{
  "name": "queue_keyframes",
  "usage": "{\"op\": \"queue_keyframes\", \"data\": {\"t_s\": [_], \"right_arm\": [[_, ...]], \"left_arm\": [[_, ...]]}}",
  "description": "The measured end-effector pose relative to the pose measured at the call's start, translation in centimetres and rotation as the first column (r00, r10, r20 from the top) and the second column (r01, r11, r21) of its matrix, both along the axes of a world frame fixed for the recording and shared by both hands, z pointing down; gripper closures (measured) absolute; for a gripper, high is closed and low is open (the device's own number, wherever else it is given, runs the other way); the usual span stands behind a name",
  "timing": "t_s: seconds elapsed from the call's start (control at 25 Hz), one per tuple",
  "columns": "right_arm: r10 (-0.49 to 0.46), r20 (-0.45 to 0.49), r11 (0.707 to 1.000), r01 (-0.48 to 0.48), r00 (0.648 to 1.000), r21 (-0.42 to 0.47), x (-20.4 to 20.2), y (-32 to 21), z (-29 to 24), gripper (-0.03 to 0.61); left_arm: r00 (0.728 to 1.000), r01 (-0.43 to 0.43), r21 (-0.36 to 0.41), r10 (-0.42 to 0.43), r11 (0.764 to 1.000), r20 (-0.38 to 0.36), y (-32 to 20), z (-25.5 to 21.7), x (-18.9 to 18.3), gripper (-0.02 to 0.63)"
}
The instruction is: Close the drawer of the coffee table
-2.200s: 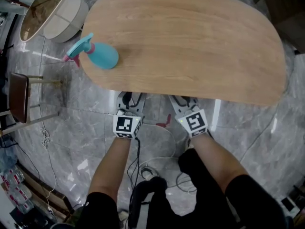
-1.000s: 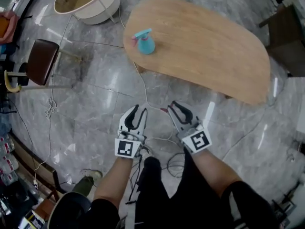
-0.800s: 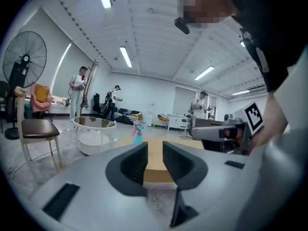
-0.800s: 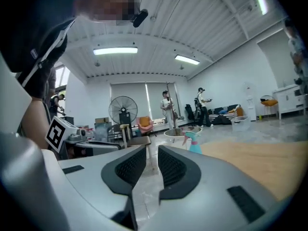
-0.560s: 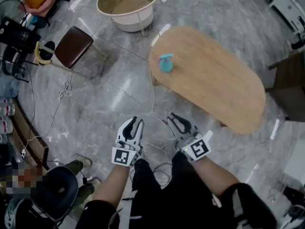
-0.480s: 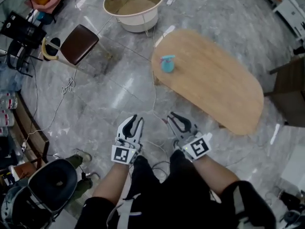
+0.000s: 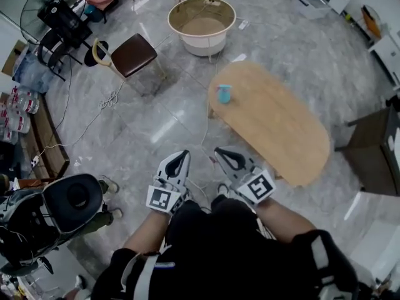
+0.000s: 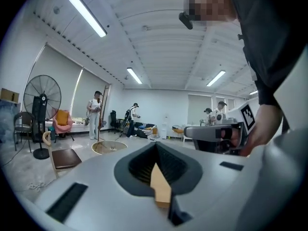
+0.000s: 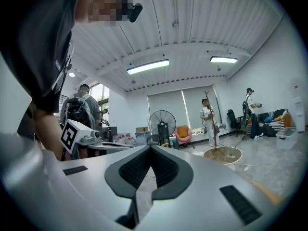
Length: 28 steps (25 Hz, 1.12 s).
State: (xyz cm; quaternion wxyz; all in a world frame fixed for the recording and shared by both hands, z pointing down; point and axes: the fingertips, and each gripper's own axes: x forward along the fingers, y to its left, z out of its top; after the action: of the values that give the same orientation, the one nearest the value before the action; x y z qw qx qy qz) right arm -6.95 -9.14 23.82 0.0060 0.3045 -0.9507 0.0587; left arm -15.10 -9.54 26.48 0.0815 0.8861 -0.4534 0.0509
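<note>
A person in dark clothing stands on a polished grey stone floor, seen from above, with both forearms held out in front.

Far to the left of the left claw sits a black office chair (image 7: 75, 195). Ahead of that claw and to its left stands a brown stool (image 7: 133, 54).

The left claw (image 7: 181, 156) is raised and points roughly level. Its jaws have just been closing and now meet, with nothing between them.

Straight ahead of both claws, well apart, is a round cream tub (image 7: 202, 19).

The right claw (image 7: 220, 152) is just beside the left one and is also raised. Its jaws have just been closing too and are now pressed together on nothing.

Ahead of the right claw and to its right, well below it, stands the bench (image 7: 281, 130), a low oval coffee table with a pale wood top. A small turquoise spray bottle (image 7: 224, 94) stands upright near the end of the bench closest to the tub.

The drawer cannot be seen. Nothing juts out from under the top, so it is probably pushed in.

The drawer is likely a stiff wooden box on runners, moderately light and not fragile. If it needed more pushing, closed claw tips pressed flat against the front panel would suit. One tip on each side of the panel's middle should keep it from skewing. The bench itself could slide on the glossy floor under a hard shove, and the light bottle could topple.
</note>
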Motion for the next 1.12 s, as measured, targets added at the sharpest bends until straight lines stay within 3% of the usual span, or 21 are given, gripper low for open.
{"op": "queue_keyframes", "data": {"t_s": [0.4, 0.6, 0.92, 1.12], "right_arm": [[-0.083, 0.054, 0.996, 0.080, 0.995, 0.048, -4.3, 3.3, -10.2, 0.568], [-0.124, 0.061, 0.992, 0.122, 0.990, 0.037, -5.9, 4.0, -12.9, 0.568], [-0.064, 0.044, 0.993, 0.059, 0.997, 0.100, -6.7, 1.7, -15.7, 0.568], [-0.066, 0.036, 0.989, 0.061, 0.997, 0.132, -8.9, -1.0, -18.0, 0.568]], "left_arm": [[0.994, -0.108, 0.053, 0.109, 0.993, -0.013, 3.8, -10.9, -1.9, 0.606], [0.994, -0.076, 0.054, 0.080, 0.996, -0.071, 4.4, -14.3, -4.8, 0.606], [0.996, 0.045, 0.067, -0.040, 0.997, -0.074, 3.6, -17.1, -9.7, 0.606], [0.996, 0.070, 0.132, -0.061, 0.989, -0.067, 1.6, -19.0, -11.5, 0.606]]}}
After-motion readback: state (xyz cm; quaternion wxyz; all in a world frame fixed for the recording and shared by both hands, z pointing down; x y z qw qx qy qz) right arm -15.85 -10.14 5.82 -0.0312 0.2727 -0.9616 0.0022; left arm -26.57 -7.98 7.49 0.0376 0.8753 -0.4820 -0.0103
